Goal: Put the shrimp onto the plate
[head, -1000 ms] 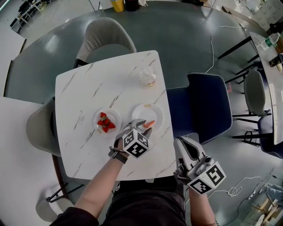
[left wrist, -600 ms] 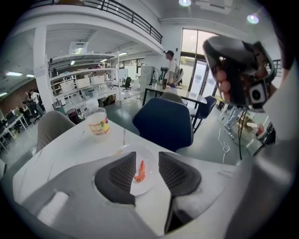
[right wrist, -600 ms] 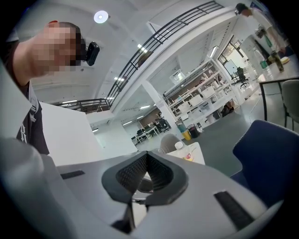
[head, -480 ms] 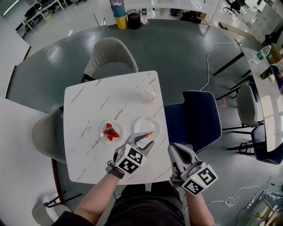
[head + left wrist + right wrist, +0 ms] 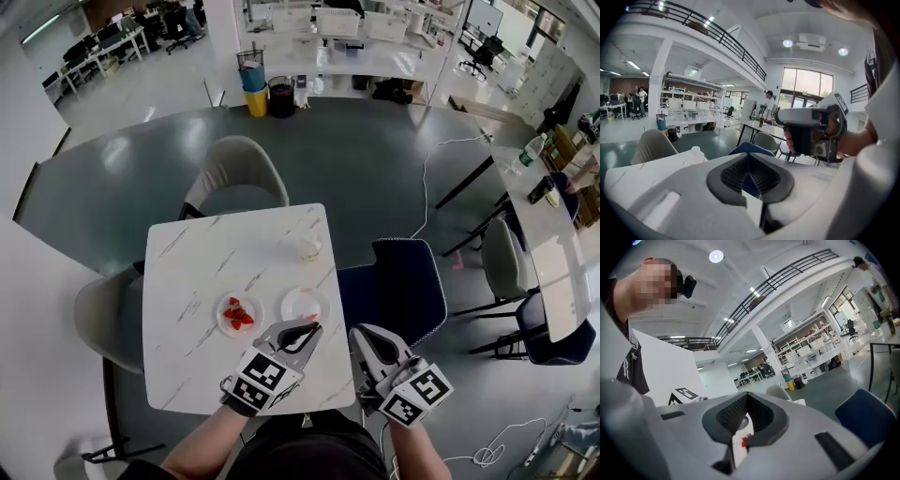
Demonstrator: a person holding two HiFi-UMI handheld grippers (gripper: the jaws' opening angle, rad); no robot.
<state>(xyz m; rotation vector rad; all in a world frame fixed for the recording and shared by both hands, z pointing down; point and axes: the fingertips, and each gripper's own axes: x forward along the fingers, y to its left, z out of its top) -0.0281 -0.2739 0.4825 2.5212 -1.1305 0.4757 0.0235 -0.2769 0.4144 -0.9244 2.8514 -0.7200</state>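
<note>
A white plate (image 5: 305, 305) sits near the right edge of the marble table (image 5: 187, 356) in the head view. The shrimp is too small to make out on it. My left gripper (image 5: 306, 328) hovers just in front of the plate, lifted and tilted. Its jaws are closing, the tips nearly meeting, with nothing between them (image 5: 749, 161). My right gripper (image 5: 368, 339) is held off the table's right edge, with its jaws together and empty (image 5: 746, 401). The left gripper view also shows the right gripper's body, held in a hand (image 5: 812, 129).
A second plate with strawberries (image 5: 235, 315) lies left of the white plate. A small bottle (image 5: 307, 247) stands at the table's far right. A blue chair (image 5: 394, 286) is to the right and grey chairs (image 5: 234, 173) stand behind and to the left.
The left gripper has drawn back from the plate toward me and its jaws have come together. The head camera has risen, so the table looks smaller. The right gripper has stayed beside the table.
</note>
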